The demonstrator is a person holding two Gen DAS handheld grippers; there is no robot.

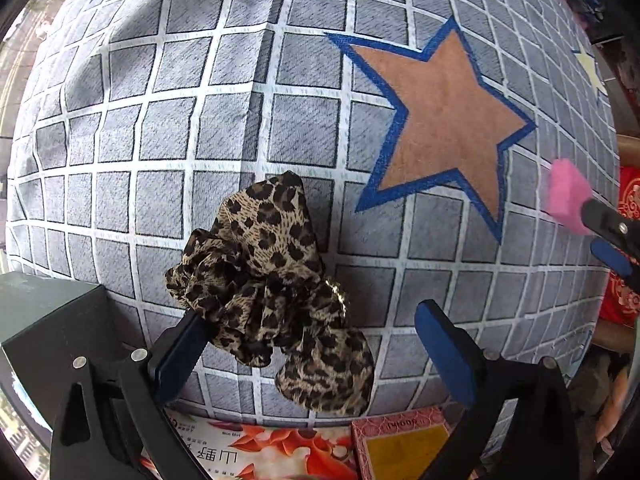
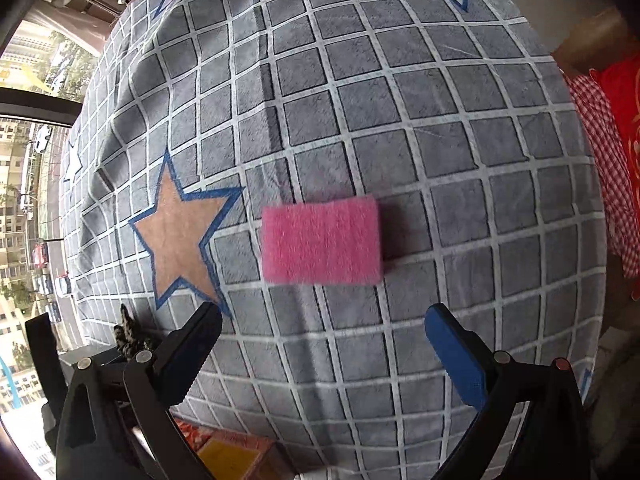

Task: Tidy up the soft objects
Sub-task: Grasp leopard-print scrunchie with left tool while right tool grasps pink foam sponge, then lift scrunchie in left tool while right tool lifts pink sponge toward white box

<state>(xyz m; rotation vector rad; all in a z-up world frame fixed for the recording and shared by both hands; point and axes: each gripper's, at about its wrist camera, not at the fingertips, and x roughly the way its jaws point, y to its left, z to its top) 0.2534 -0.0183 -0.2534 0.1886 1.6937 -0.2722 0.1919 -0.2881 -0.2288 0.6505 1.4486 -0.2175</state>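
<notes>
Scrunchie (image 1: 272, 296), leopard-print, lies bunched between the spread fingers of the left gripper (image 1: 316, 344), its folds touching the left pad, near the front edge of the checked bedspread (image 1: 200, 120); likely it is being set down or about to be pinched. The pink sponge (image 2: 322, 238) lies flat past the brown star (image 2: 182, 236), ahead of the right gripper (image 2: 324, 340), whose jaws stand apart and empty. Boxes (image 1: 400, 444) crowd the front edge below both grippers, and a dark box (image 1: 48, 320) sits at its left. The bedspread's middle and far side offer open room.
</notes>
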